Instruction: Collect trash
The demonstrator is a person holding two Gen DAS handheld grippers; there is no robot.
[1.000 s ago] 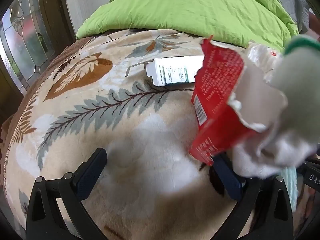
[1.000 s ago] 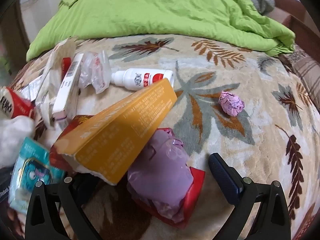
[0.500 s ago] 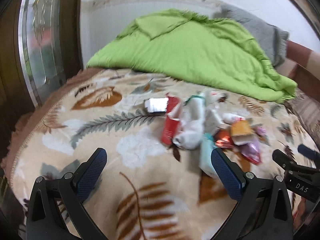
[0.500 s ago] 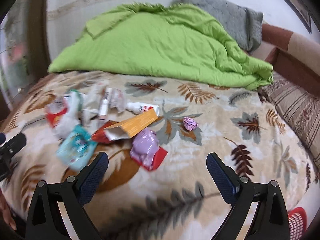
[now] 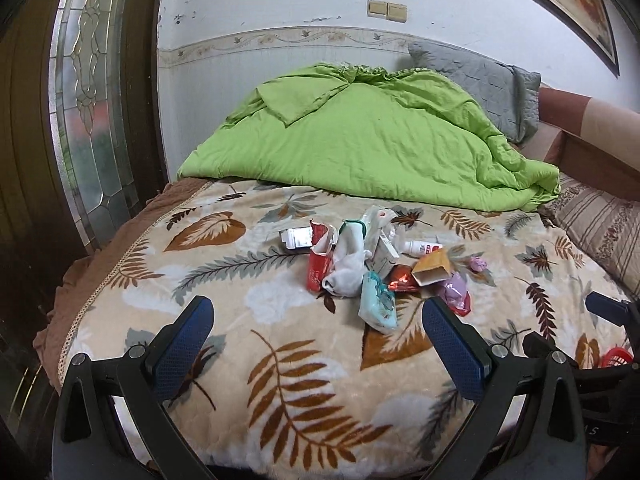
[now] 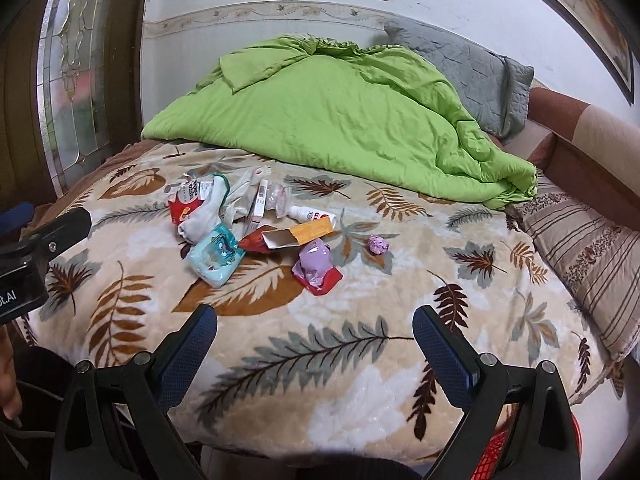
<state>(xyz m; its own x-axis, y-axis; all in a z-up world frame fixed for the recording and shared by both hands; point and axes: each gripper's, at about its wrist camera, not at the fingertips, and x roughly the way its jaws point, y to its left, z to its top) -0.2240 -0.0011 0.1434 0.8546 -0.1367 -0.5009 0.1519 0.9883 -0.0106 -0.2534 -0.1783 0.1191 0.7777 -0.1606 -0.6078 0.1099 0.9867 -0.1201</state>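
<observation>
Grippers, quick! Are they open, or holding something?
Left gripper: open, holding nothing.
Right gripper: open, holding nothing.

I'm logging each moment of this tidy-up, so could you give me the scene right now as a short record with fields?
place: bed with a leaf-print blanket
bedding: green quilt bunched at the far end, grey pillow behind it
trash: pile near the middle of the blanket, with an orange box, white sock, light blue packet, white bottle
stray piece: purple paper ball, lying apart to the right of the pile
left tool: open, empty
right tool: open, empty
bin: red basket at the bed's near edge
</observation>
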